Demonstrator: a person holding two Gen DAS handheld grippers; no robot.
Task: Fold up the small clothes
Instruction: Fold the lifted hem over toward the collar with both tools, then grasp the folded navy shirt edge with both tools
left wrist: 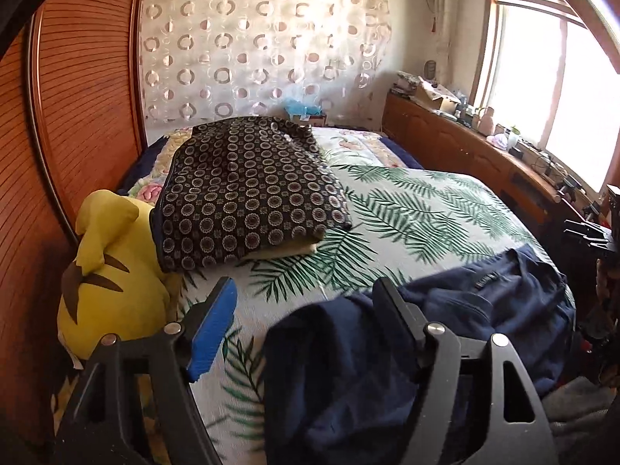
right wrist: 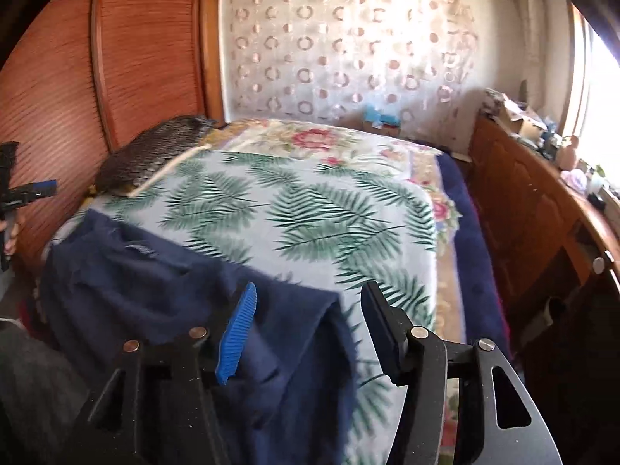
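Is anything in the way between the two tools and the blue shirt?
Nothing visible is. The navy shirt lies crumpled on the leaf-print blanket, right under the open left tool and the open right tool. The folded patterned garment sits farther back.

Garment [left wrist: 445, 333] on bedspread's [left wrist: 407, 209] near edge; folded garment [left wrist: 248, 193] behind, beside plush toy [left wrist: 112, 271]

- Navy garment [left wrist: 445, 333]: a small dark label [left wrist: 489, 279] sewn near its collar carries pale lettering, too small to read
- Same label [right wrist: 140, 250] in the right wrist view: blurred, illegible
- No other text, number or sign is legible
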